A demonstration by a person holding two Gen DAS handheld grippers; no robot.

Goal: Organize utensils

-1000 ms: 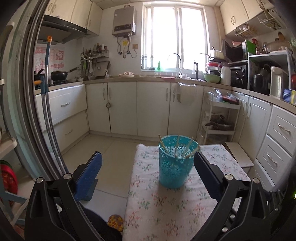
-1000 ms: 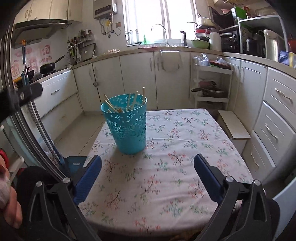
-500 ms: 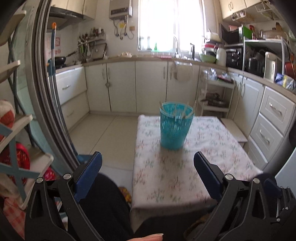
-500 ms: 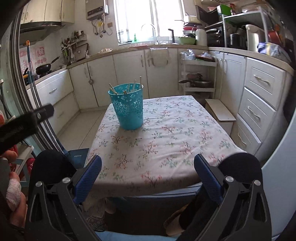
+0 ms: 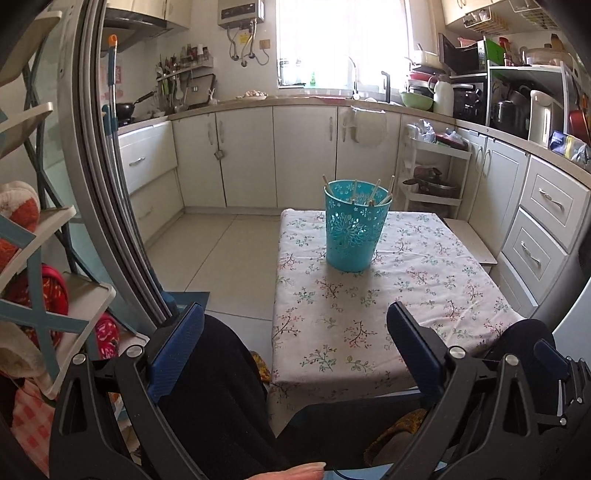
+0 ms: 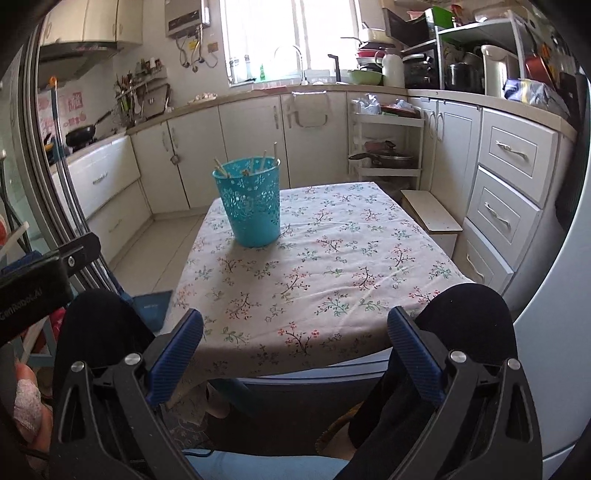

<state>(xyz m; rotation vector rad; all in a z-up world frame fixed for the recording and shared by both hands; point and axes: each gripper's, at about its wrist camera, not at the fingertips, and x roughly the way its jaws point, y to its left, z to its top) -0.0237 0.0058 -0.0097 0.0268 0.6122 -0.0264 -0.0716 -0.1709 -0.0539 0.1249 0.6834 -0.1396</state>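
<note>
Now one teal basket (image 5: 354, 227) holds about five chopsticks (image 5: 373, 192); both tongs (image 5: 293, 338) (image 6: 295, 341) gape, empty.

Home kitchen. White cabinets (image 5: 303, 155) along back and right of frame, counter on top. Window (image 5: 340, 40) with sink tap at top centre, water heater (image 5: 240, 13) on wall at its left. Wok (image 6: 81, 134) on stove at left. Kettle (image 6: 495, 75), pots on shelves upper right. Flowered tablecloth (image 6: 332, 266) on small table at centre.

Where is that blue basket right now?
The basket stands upright on the table, toward its far left part, chopsticks inside, in both views.
</note>
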